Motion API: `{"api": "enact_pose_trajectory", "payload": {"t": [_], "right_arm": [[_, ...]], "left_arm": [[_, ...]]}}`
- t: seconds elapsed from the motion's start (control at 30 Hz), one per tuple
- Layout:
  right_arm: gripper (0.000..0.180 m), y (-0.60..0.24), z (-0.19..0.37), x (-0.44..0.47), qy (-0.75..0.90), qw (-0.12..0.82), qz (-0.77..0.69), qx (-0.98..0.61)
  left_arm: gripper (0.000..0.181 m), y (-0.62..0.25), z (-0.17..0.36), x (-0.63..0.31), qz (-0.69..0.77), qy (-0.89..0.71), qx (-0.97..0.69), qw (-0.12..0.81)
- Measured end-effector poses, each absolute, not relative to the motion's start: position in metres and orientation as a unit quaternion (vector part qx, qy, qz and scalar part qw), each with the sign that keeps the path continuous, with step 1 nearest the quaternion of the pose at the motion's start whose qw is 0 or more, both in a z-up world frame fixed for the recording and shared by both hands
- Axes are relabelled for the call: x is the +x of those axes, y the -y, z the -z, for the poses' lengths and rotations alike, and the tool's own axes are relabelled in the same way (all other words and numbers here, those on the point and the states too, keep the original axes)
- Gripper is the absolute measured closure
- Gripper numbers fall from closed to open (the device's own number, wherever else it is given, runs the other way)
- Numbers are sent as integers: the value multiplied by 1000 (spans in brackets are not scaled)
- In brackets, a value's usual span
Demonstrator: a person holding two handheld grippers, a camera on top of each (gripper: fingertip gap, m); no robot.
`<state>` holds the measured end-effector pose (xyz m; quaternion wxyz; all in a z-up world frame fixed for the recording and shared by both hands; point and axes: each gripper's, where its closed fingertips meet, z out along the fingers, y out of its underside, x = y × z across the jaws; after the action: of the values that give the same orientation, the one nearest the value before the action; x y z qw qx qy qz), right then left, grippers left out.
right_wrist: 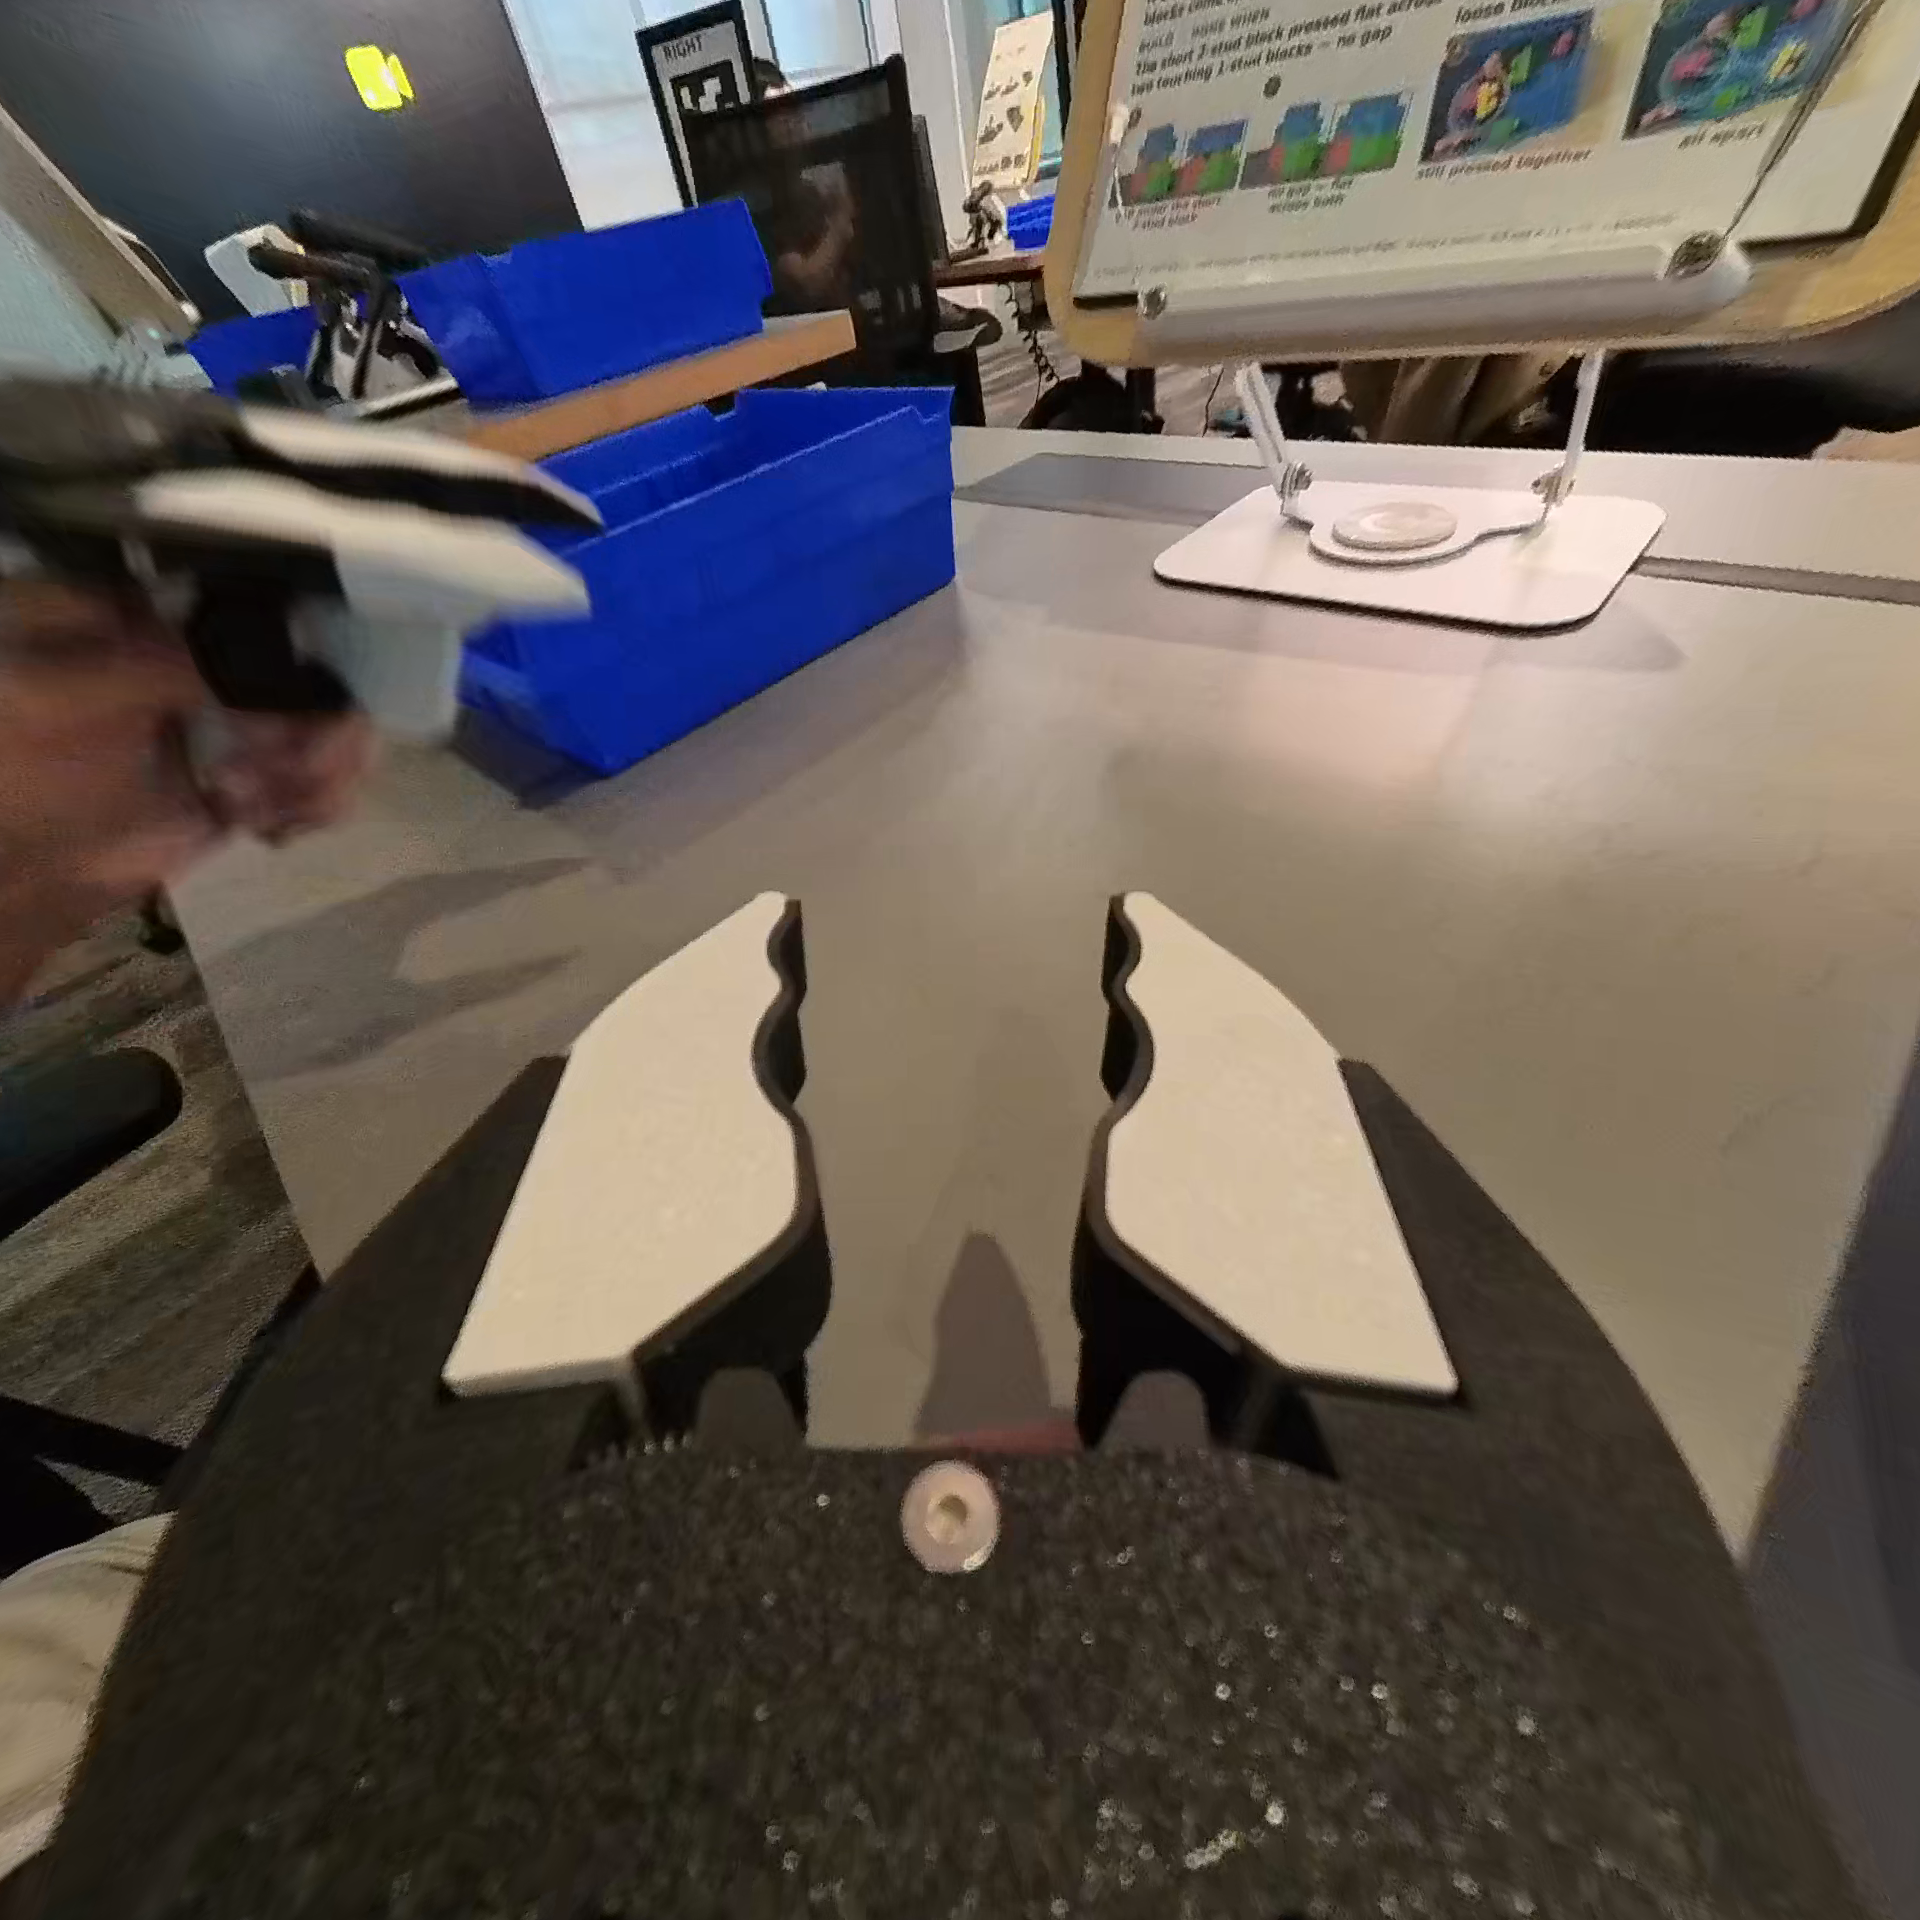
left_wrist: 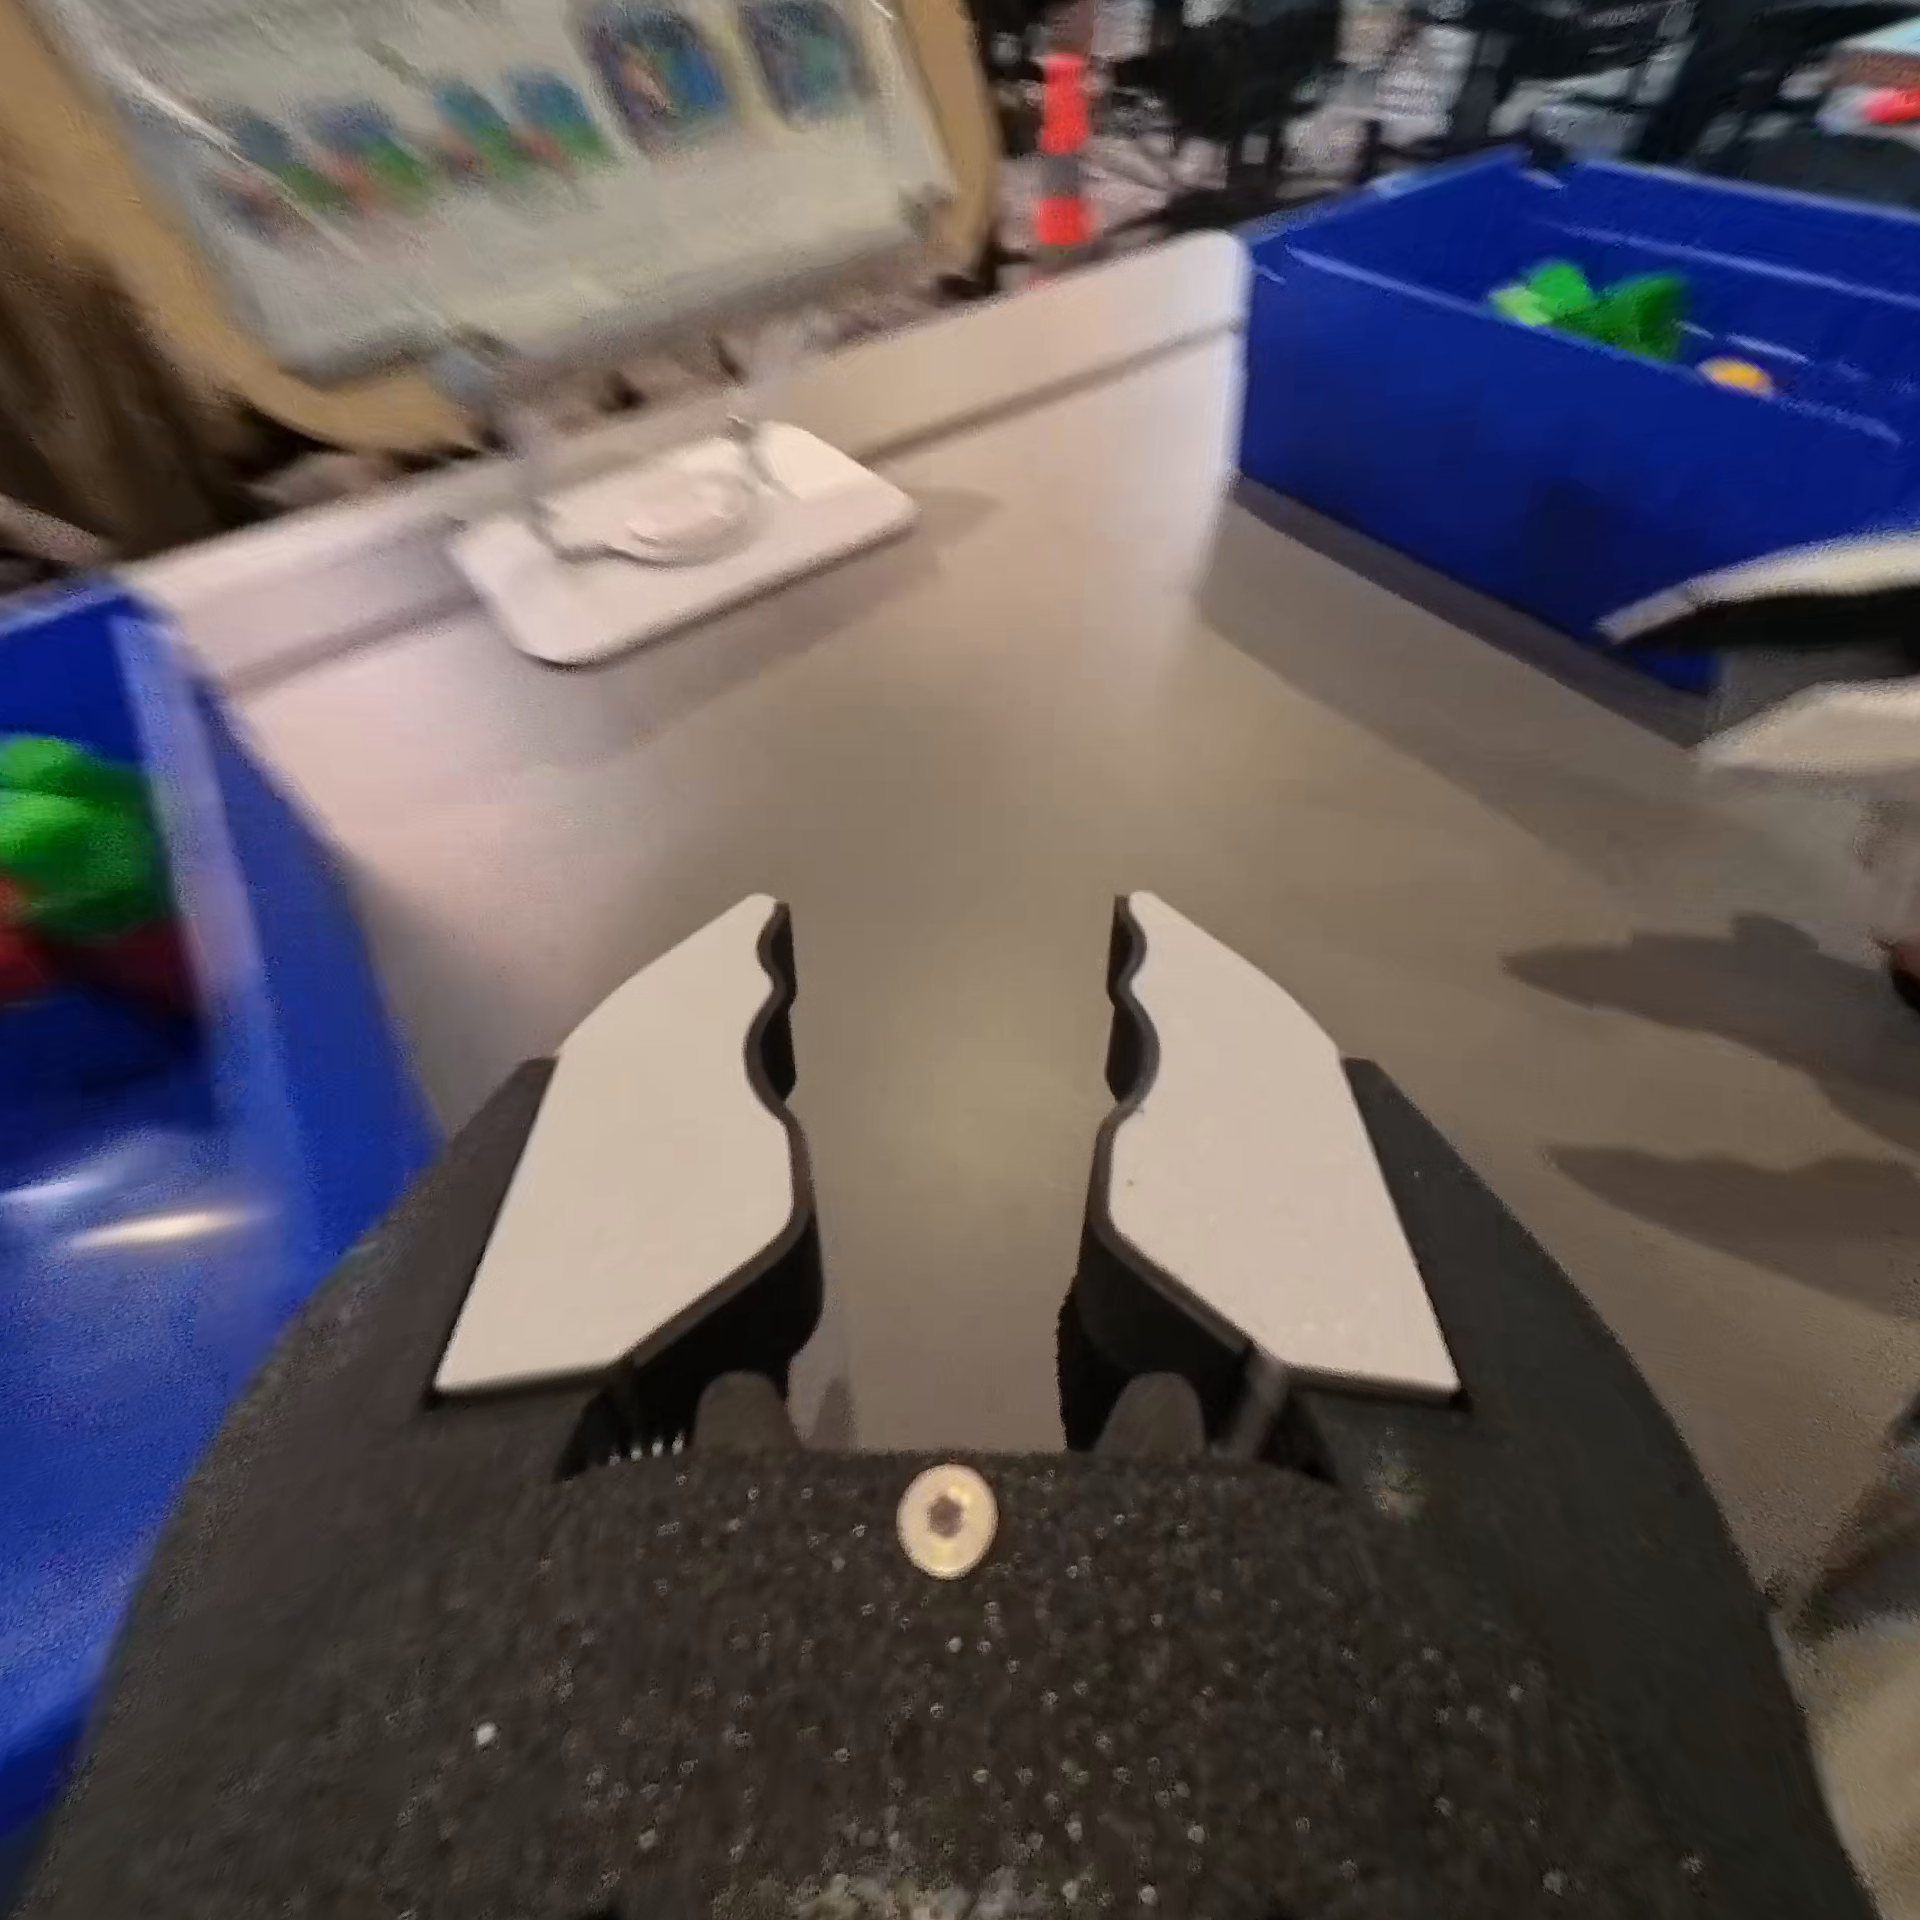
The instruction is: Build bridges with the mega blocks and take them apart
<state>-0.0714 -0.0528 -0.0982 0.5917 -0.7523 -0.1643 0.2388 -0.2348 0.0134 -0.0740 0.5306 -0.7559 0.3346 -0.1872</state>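
1. The left hand-held gripper is spread wide and holds nothing. It hangs over the bare middle of the desk.
2. The right hand-held gripper is spread wide too, with nothing in it.
3. The blocks are not on the desk top. Green and red blocks sit in a blue bin at the left edge. More green blocks sit in another blue bin near the far right corner.
4. The blocks are blurry. I think they are light, hard plastic, a bit smooth, and will not break easily.
5. I think it is best to pinch a block on its two flat sides, not on the bumps on top.
6. A picture board on a white stand is at the far edge. It has printed words and block pictures, but I leave the words out. I see no brand on the blocks.
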Motion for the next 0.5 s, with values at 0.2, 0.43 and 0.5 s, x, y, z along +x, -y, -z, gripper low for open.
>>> {"api": "enact_pose_trajectory", "payload": {"t": [0.2,0.43,0.5], "right_arm": [[126,53,94,-75,169,588,-259,-748],[127,54,98,-81,186,581,-254,-750],[127,54,100,-80,185,578,-256,-753]], "left_arm": [[124,-130,9,-344,77,-257,-850,453],[128,-249,77,-418,6,-176,-931,319],[126,-255,101,-416,29,-172,-944,279]]}}
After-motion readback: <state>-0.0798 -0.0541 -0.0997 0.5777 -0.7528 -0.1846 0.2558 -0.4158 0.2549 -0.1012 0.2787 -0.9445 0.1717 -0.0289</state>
